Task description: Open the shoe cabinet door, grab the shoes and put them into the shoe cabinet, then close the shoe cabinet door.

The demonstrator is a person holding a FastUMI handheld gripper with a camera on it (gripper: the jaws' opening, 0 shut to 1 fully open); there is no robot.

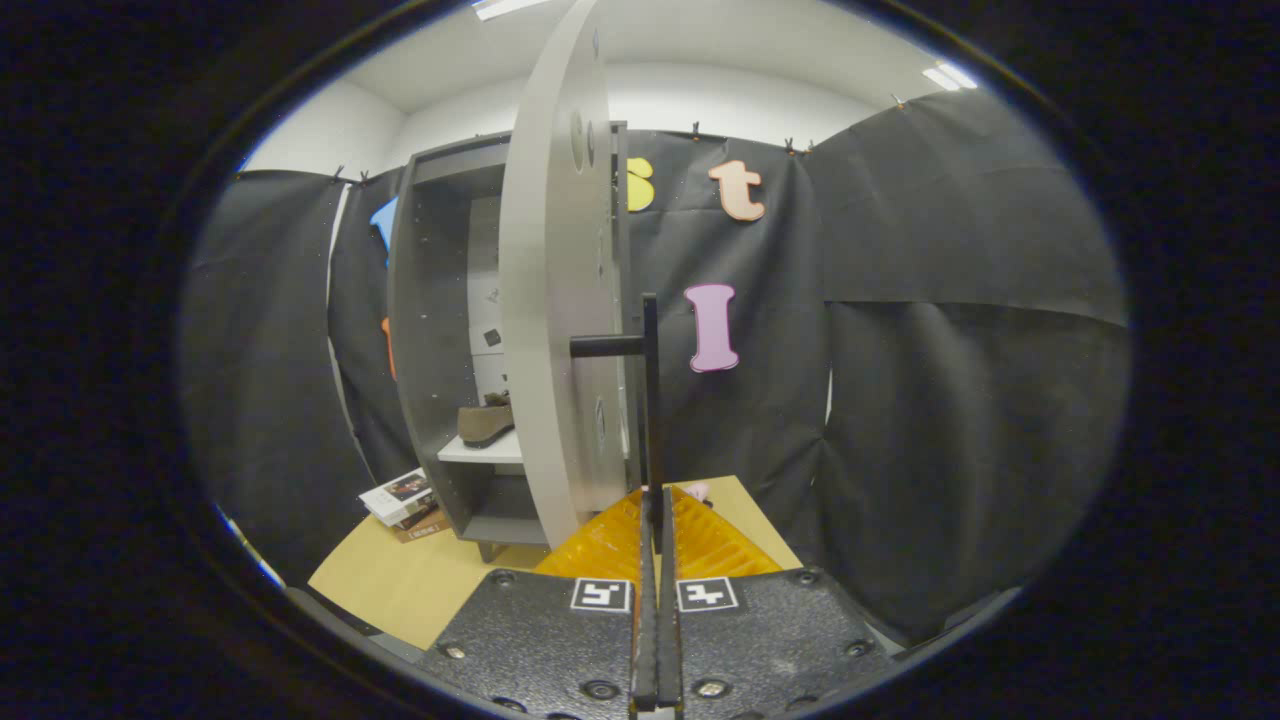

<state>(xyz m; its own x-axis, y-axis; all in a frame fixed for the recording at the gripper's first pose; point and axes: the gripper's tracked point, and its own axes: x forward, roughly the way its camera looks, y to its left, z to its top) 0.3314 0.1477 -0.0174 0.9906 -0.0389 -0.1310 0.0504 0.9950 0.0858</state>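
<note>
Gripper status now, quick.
Gripper: closed on the black door handle of the shoe cabinet door, both fingers pressed against the bar; the door stands open, with a brown shoe on the shelf inside.

Black cloth wall [950, 300] hangs clipped along its top edge, seams and creases visible. White room wall [740, 100] and white ceiling [700, 30] above it, strip lights [950, 76] on. Tan tabletop [400, 580] below, stack of books [405, 500] on it near the cloth.
</note>
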